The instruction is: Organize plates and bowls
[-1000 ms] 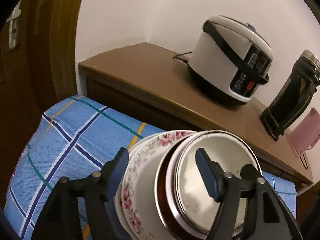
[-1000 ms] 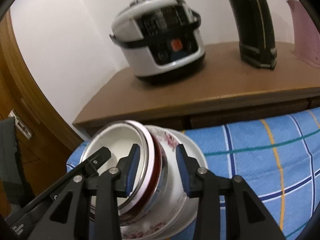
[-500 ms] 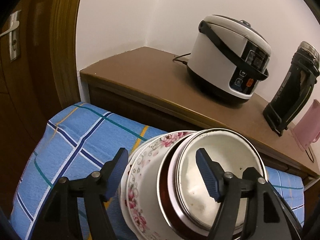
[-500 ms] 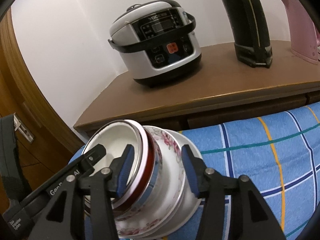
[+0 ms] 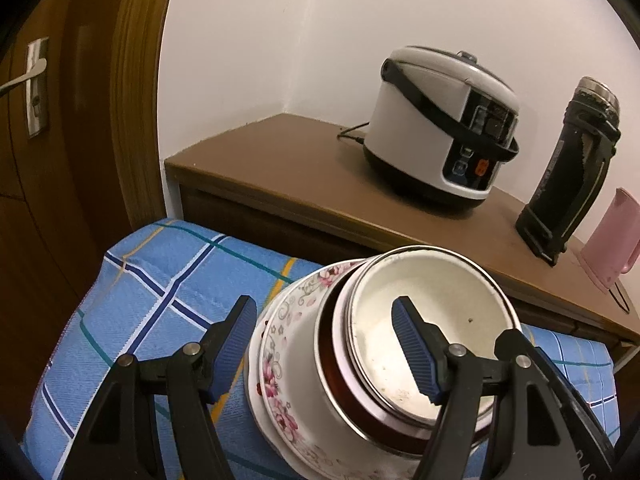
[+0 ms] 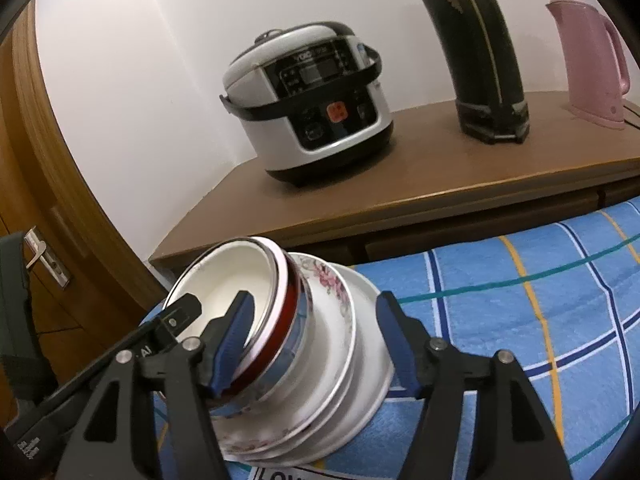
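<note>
- Left wrist view: my left gripper (image 5: pixel 324 344) straddles the stack of bowls and plates (image 5: pixel 360 380); one blue pad sits outside the floral plate's rim, the other inside the top bowl. Whether the pads actually press on the stack I cannot tell.
- Stack: a white metal-rimmed bowl (image 5: pixel 424 344) nested uppermost, a dark red bowl (image 5: pixel 332 376) beneath it, then floral plates (image 5: pixel 280 356); the whole pile is tipped on its side, mouths facing the cameras.
- Blue checked cloth (image 5: pixel 160 292): lies under the stack, with dark blue, teal and yellow lines.
- Right wrist view: my right gripper (image 6: pixel 316 340) has just been opening; its jaws now stand fairly wide with the stack (image 6: pixel 304 340) between them, and the right-hand pad shows a gap to the outermost white plate (image 6: pixel 368 360).
- My left gripper's finger (image 6: pixel 176 320) shows here inside the top bowl.
- Wooden cabinet (image 6: pixel 400 184): stands behind the cloth.
- Rice cooker (image 6: pixel 312 108): white and black, on the cabinet.
- Black flask (image 6: pixel 484 60): upright, right of the cooker.
- Pink kettle (image 6: pixel 588 64): furthest right on the cabinet.
- Door with a metal handle (image 5: pixel 32 84): far left.
</note>
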